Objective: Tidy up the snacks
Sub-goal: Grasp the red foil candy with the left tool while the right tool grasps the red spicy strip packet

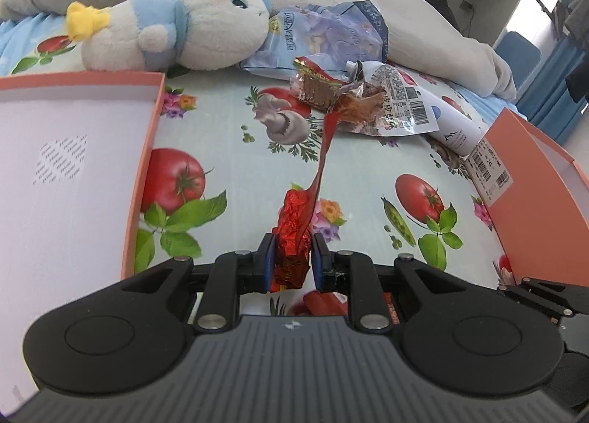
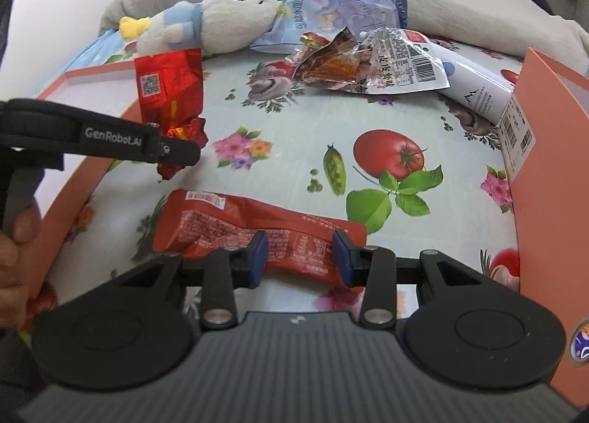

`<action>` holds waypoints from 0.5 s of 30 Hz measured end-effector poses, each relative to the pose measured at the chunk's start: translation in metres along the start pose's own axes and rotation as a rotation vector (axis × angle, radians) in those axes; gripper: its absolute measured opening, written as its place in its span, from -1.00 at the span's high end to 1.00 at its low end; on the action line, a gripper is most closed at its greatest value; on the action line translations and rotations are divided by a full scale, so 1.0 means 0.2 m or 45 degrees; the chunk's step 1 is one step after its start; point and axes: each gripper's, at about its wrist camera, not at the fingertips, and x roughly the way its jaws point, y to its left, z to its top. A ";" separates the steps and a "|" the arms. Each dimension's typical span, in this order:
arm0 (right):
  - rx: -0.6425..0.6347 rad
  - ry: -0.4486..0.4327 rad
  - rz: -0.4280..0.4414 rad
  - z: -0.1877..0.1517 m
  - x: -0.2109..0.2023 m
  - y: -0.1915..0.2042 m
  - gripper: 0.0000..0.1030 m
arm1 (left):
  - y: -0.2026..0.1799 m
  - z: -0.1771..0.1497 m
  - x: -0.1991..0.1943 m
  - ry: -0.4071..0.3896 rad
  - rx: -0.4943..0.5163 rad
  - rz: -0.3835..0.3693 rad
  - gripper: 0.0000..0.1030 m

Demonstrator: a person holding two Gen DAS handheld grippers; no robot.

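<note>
**Inspector:** Since the task is to sort snacks, note first that the left gripper (image 1: 292,263) has its fingers narrowed and clamped on a crinkled red foil packet (image 1: 292,239), lifted clear of the bed (image 1: 228,136) beside the shallow orange box lid (image 1: 147,150) at the left. I judge it is bound for that lid.

**Assistant:** And the right gripper (image 2: 300,253)?

**Inspector:** Its fingers bracket a flat red pouch (image 2: 235,220) lying on the near bed; whether they actually press it I cannot tell.

**Assistant:** The containers?

**Inspector:** The lid's white floor shows bare where visible. The orange box (image 2: 545,165) at the right shows no contents from here. Remaining snacks, a blue bag (image 1: 327,36) and clear wrappers (image 1: 368,99), lie far, beside the plush toy (image 1: 176,29).
</note>
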 end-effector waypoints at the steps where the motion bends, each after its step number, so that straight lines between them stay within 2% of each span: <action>1: -0.016 0.009 0.017 0.00 -0.01 -0.01 0.17 | 0.00 0.00 0.00 -0.001 -0.007 -0.002 0.54; 4: -0.119 0.018 0.067 0.02 -0.03 -0.02 -0.12 | 0.01 -0.02 0.00 0.003 -0.011 -0.005 0.54; 8: -0.336 0.079 0.135 0.05 -0.05 0.01 -0.13 | 0.02 -0.03 0.00 0.004 -0.019 -0.014 0.54; 13: -0.622 0.118 0.128 0.07 -0.01 0.08 -0.24 | 0.04 -0.04 -0.01 -0.006 -0.035 -0.014 0.54; 15: -0.700 0.136 0.194 0.08 0.00 0.09 -0.24 | 0.06 -0.04 -0.01 -0.009 -0.053 -0.016 0.54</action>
